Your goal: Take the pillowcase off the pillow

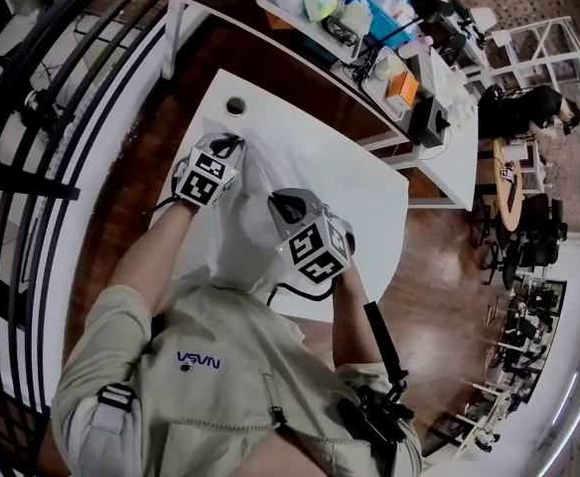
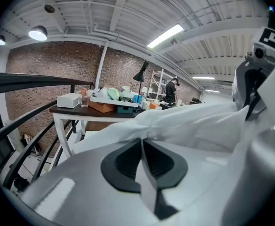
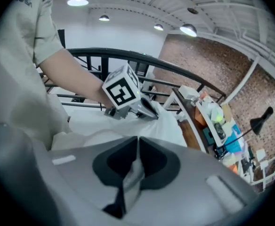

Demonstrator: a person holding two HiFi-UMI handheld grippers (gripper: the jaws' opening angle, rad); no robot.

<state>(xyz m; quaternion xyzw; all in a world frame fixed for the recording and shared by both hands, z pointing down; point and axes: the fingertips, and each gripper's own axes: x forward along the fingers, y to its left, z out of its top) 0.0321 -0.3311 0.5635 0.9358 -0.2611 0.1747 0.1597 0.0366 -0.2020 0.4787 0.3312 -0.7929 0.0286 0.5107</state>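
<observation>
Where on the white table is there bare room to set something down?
Bare tabletop lies right of the pillowcase, up to the right edge, and along the far edge beyond the small round thing. The pillowcase fills the near left; the desk behind is cluttered.

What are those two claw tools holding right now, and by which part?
Both grip the white pillowcase: the left gripper pinches a bunched fold farther from the person, the right gripper a fold nearer.

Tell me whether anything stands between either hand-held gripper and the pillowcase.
Nothing visible does. The left hand-held gripper and the right hand-held gripper are each shut on the pillowcase, white fabric pinched between their jaws.
</observation>
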